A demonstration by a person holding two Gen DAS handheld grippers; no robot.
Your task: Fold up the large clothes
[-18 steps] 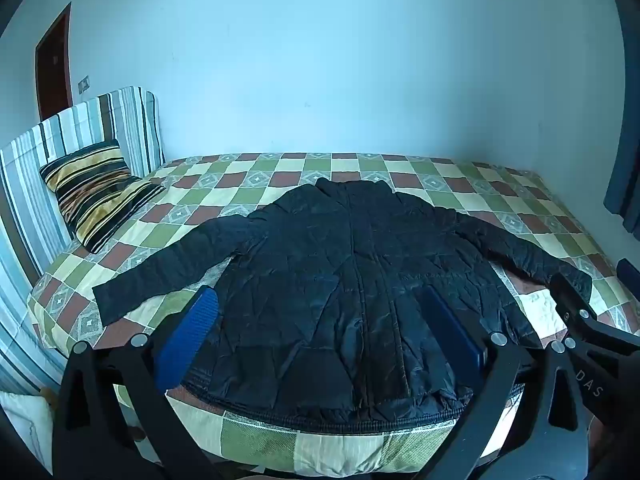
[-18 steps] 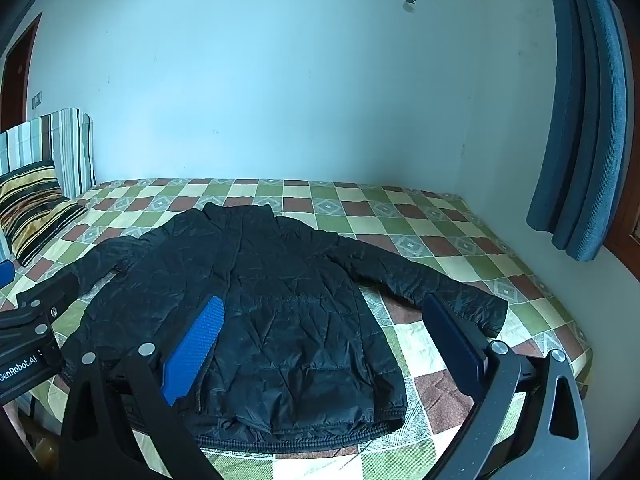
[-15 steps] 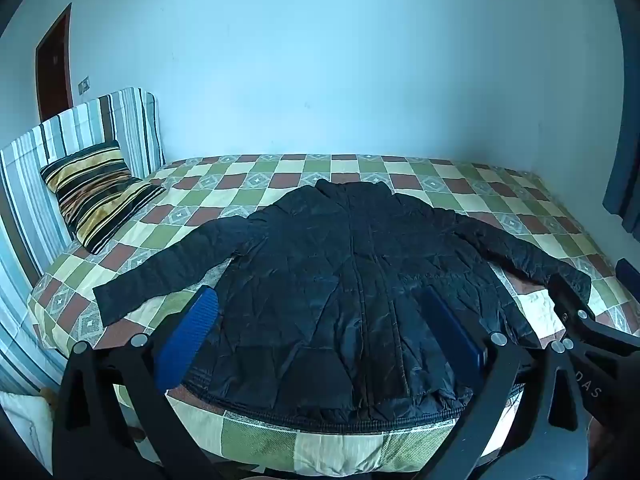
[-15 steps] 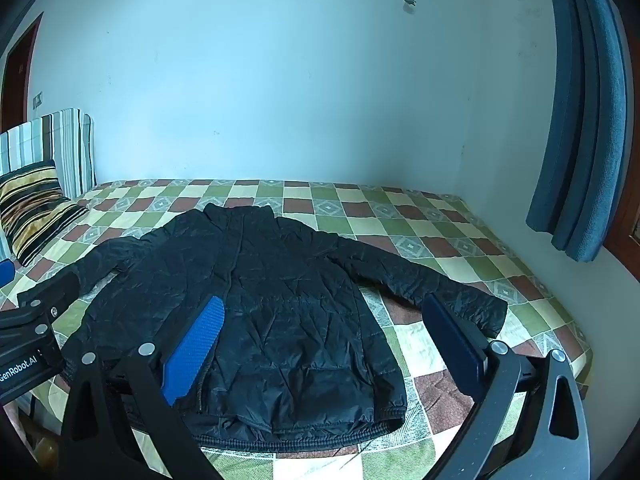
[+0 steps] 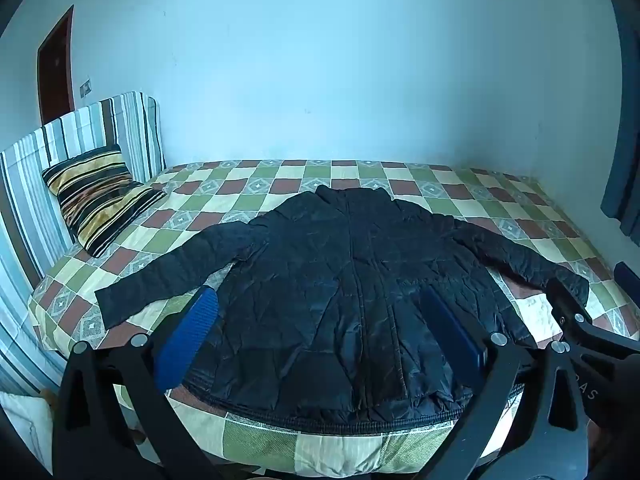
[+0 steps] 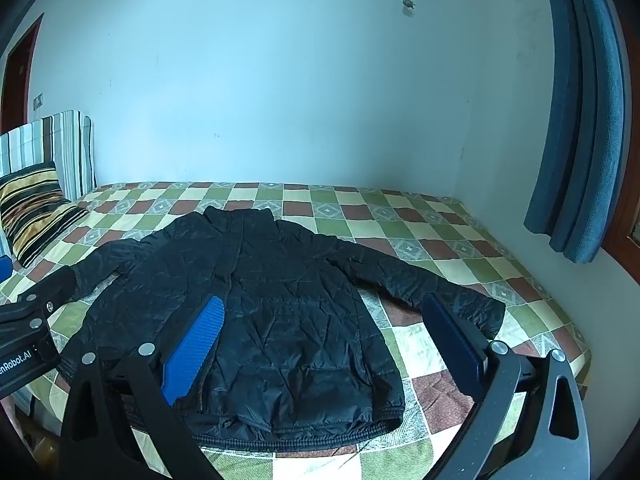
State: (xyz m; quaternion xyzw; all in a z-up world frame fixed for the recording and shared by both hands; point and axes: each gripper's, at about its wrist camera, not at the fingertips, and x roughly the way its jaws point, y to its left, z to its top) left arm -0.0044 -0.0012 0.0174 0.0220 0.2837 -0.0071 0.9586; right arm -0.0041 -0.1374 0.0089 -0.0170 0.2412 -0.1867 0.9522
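A bed (image 5: 280,440) covered in a green, cream and brown checked sheet fills a corner of a pale blue room, a striped headboard (image 5: 80,128) at its head end and a blue curtain (image 6: 580,120) hanging beyond its foot. Spread flat across the bed lies a black quilted jacket (image 5: 352,288), hem along the near edge, collar toward the far wall, one sleeve (image 5: 168,276) reaching toward the head end and the other sleeve (image 6: 424,280) toward the foot end. A striped pillow (image 5: 100,196) rests at the head end, well apart from the jacket. Over the near edge hover the left claw (image 5: 320,340) and the right claw (image 6: 328,348), each tilted down at the hem, each with its blue pads spread wide and pinching nothing. The fold appears not yet begun: the jacket is laid out and both claws are lining up for a first grip. The next move likely calls for lowering each claw onto a sleeve or side of the jacket and closing through the puffy, slippery fabric, so the layers lift together and can be carried toward the middle.
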